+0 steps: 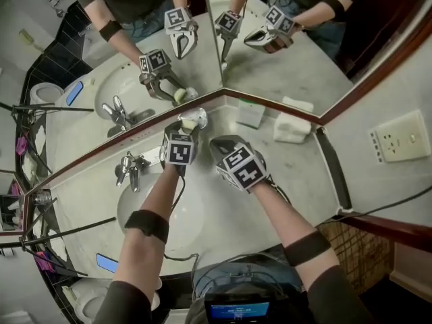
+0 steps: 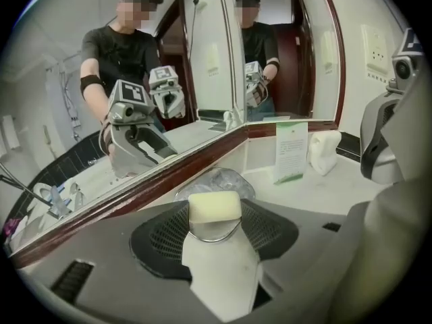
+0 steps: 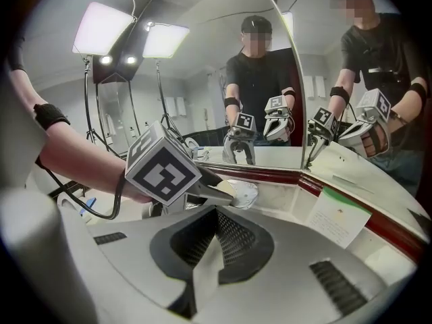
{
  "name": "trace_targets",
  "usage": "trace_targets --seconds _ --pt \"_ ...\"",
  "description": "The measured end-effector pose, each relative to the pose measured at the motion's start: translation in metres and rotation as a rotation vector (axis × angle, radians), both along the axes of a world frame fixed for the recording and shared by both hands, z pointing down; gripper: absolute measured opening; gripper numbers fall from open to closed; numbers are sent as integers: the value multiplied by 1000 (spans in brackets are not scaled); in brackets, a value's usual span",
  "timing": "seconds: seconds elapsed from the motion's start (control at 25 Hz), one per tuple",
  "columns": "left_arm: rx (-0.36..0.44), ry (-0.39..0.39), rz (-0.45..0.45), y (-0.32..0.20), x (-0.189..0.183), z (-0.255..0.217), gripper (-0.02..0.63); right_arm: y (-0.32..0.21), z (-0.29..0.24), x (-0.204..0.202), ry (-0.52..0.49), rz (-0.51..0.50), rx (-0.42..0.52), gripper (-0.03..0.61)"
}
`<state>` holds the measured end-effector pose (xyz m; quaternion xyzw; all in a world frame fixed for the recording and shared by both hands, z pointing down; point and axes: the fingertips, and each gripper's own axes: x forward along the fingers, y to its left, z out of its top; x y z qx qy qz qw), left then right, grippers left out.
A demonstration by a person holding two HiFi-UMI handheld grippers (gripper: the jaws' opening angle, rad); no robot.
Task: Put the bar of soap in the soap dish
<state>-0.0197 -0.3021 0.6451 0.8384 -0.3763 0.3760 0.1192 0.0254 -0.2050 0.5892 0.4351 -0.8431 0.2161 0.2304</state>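
Note:
A pale yellow bar of soap [image 2: 214, 206] sits between the jaws of my left gripper [image 2: 214, 213], which is shut on it. Just beyond it lies the clear glass soap dish [image 2: 217, 179], on the counter against the mirror's wooden ledge. From the head view, the left gripper [image 1: 189, 124] holds the soap [image 1: 190, 123] right at the dish [image 1: 198, 116]. My right gripper [image 1: 221, 144] is shut and holds nothing, a little to the right of the left one. In the right gripper view, the right gripper [image 3: 216, 212] points toward the left gripper's marker cube [image 3: 162, 169], the soap [image 3: 226, 189] and the dish [image 3: 246, 193].
A chrome faucet [image 1: 128, 169] and a white sink basin [image 1: 158, 211] lie to the left of the dish. A printed card [image 1: 251, 113] and a folded white cloth [image 1: 291, 128] stand to the right, near the corner mirrors. A wall socket [image 1: 398, 138] is at far right.

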Motion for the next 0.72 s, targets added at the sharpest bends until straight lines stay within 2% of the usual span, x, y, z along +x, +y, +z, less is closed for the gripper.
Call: trace_targets --seconds 0.32,0.52,0.72 --pt "-19 54 -31 0 4 0 249 4 -5 4 -15 5 10 18" --pt "-5 47 -31 0 4 -1 275 8 -3 8 -14 12 -1 18" --pt "9 25 -39 5 -2 1 275 9 -3 12 -24 29 2 18"
